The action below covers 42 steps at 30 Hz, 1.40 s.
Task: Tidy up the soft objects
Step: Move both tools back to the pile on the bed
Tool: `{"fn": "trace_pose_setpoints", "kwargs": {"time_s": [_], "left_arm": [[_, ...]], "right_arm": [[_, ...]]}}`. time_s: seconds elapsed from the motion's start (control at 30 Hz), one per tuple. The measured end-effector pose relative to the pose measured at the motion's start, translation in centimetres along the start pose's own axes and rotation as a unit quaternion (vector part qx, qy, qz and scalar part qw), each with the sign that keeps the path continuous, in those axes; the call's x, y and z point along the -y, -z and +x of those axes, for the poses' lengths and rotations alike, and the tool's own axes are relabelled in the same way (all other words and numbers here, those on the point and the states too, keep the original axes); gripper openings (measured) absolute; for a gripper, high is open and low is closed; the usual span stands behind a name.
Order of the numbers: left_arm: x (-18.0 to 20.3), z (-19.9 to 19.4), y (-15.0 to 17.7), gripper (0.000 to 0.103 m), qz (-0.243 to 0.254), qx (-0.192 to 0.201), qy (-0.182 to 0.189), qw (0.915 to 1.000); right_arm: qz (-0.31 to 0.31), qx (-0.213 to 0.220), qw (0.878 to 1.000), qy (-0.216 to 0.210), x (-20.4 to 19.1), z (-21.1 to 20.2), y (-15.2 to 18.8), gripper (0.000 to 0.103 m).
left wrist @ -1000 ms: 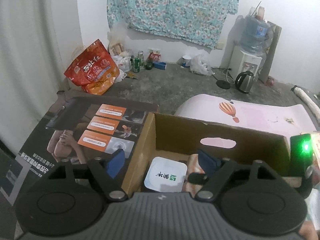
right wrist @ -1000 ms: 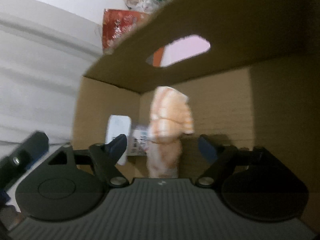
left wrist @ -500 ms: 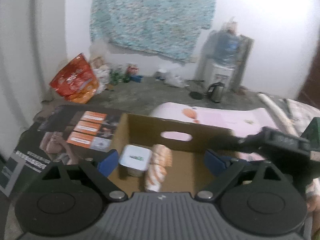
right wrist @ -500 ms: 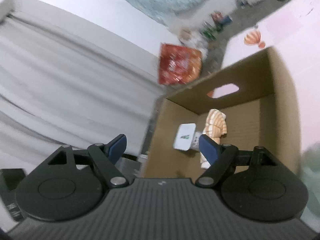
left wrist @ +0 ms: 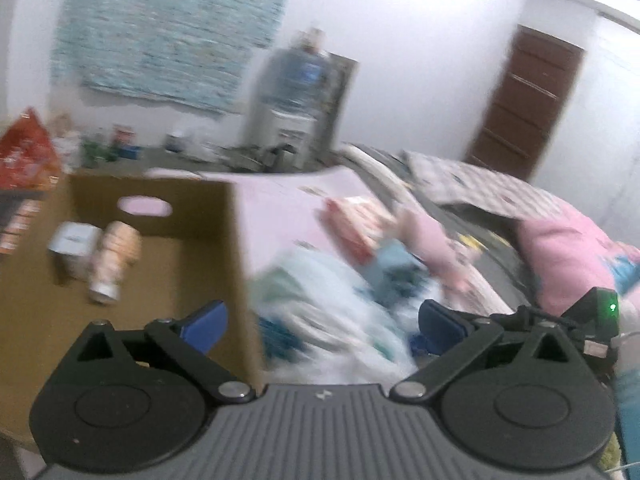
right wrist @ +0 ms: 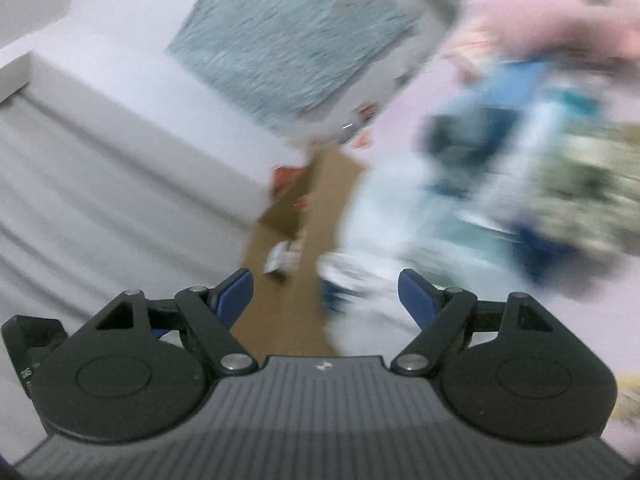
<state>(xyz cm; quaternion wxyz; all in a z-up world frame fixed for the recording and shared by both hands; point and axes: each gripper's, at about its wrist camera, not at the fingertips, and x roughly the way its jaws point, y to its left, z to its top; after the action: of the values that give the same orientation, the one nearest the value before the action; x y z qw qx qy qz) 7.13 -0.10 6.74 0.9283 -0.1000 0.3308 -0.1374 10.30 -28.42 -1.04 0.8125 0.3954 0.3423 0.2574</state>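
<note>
Cardboard box (left wrist: 232, 240), left half of left wrist view, open top, handle slot in far wall. Inside, near far left corner: peach rolled soft item (left wrist: 114, 256), long axis running from far wall toward camera, touching white packet (left wrist: 72, 240) on its left; floor to its right bare. Right of box wall: blurred heap of soft items (left wrist: 340, 300). Left gripper (left wrist: 322, 326): jaws just been opening, wide, nothing between. Right gripper (right wrist: 326, 290): jaws apart, empty.

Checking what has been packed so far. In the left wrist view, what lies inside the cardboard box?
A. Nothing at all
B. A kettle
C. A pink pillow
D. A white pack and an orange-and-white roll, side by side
D: the box holds a white pack with an orange-and-white roll right beside it; the rest of its floor is bare.
</note>
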Motion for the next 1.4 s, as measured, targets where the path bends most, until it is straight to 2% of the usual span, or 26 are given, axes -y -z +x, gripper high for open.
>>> {"fn": "trace_pose_setpoints", "kwargs": {"time_s": [0.13,0.27,0.4,0.47,0.57,0.67,0.8,0.97,1.13,1.27,1.4], "left_arm": [[3.5,3.5,2.6,0.103,0.025,-0.043,0.048,0.9976],[6.8,6.6,4.3,0.103,0.052,-0.06,0.062,0.9949],[9.7,9.0,5.3,0.103,0.107,-0.048,0.046,0.992],[11.1,10.4,5.6,0.103,0.139,-0.041,0.035,0.9888],[12.8,12.1,6.0,0.102,0.182,-0.037,0.028,0.9822],[14.4,13.9,6.2,0.099,0.217,-0.042,0.022,0.9749],[16.2,16.6,6.1,0.093,0.242,-0.052,0.017,0.9688],[17.7,19.4,6.4,0.093,0.281,-0.07,0.013,0.9571],[18.5,22.0,6.6,0.09,0.289,-0.088,-0.002,0.9532],[18.8,23.1,6.7,0.065,0.297,-0.099,-0.012,0.9497],[18.5,23.5,6.9,0.049,0.292,-0.111,-0.011,0.9499]], "right_arm": [[0.027,0.033,0.998,0.049,4.1,-4.2,1.5,0.08],[0.049,0.062,0.993,0.087,7.3,-7.2,2.8,0.078],[0.057,0.076,0.99,0.103,8.8,-6.9,2.9,0.073],[0.061,0.082,0.989,0.107,9.6,-6.7,2.7,0.066],[0.059,0.088,0.987,0.123,10.2,-7.0,2.6,0.055],[0.06,0.093,0.985,0.133,10.2,-6.9,2.3,0.05],[0.053,0.098,0.983,0.149,10.8,-7.0,1.8,0.049],[0.032,0.096,0.982,0.16,11.2,-7.1,0.5,0.05],[0.047,0.099,0.982,0.151,12.3,-6.8,-0.8,0.05],[0.041,0.094,0.983,0.155,12.7,-5.8,-2.0,0.05],[0.023,0.088,0.98,0.179,12.8,-4.3,-3.7,0.05]]}}
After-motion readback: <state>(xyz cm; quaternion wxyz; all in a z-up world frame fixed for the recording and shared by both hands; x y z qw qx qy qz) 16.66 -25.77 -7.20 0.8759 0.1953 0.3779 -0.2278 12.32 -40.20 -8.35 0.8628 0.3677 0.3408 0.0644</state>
